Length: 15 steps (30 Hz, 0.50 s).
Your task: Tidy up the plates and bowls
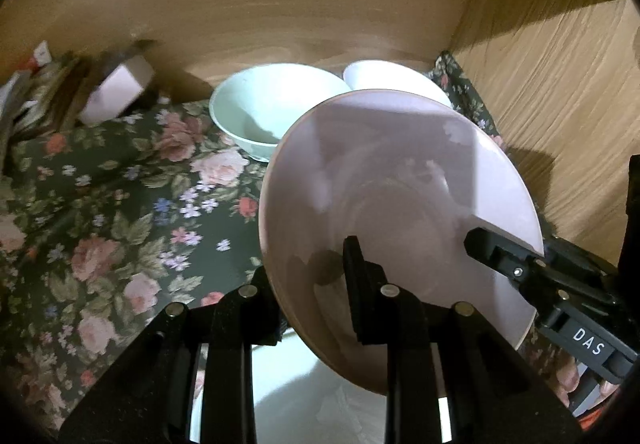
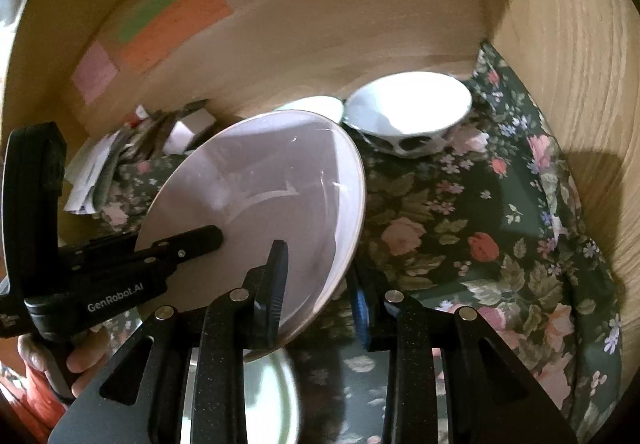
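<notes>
Plate (image 1: 384, 180), pale pink and tilted, is clenched at its near rim by both left gripper (image 1: 312, 292) and right gripper (image 2: 320, 284) above the floral cloth (image 1: 120, 204), bowls (image 1: 272, 104) at 12 o'clock; keep both grips level, lower slowly.

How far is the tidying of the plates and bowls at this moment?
Done: the green bowl and the white bowl stand side by side at the back wall. In hand: both the left gripper and the right gripper hold the pink plate tilted above the cloth. Left: setting it down.
</notes>
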{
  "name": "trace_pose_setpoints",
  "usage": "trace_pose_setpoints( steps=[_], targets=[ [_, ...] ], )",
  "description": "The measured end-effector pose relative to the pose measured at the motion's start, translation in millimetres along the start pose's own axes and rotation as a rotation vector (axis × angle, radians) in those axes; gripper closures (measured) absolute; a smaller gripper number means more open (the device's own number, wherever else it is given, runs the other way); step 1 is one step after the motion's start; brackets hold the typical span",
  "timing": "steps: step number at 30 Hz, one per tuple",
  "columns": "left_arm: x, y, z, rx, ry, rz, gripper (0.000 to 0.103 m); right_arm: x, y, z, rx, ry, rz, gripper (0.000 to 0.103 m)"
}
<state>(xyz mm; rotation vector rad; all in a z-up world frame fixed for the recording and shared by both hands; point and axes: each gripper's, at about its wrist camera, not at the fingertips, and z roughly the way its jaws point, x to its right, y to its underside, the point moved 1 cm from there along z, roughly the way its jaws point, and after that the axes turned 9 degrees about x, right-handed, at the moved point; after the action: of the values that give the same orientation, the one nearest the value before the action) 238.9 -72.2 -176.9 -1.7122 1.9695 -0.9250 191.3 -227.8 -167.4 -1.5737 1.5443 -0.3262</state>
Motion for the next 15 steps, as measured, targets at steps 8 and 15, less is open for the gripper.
trace_pose_setpoints(
  steps=[8, 15],
  targets=[
    [-20.8, 4.4, -33.7, 0.040, -0.040, -0.022, 0.079, -34.6, -1.2, -6.9, 0.014, -0.054, -0.050, 0.077],
    [-39.7, 18.6, -58.0, 0.064, -0.081, -0.052, 0.079, -63.2, 6.1, -6.7, 0.008, -0.110, -0.086, 0.077]
  ],
)
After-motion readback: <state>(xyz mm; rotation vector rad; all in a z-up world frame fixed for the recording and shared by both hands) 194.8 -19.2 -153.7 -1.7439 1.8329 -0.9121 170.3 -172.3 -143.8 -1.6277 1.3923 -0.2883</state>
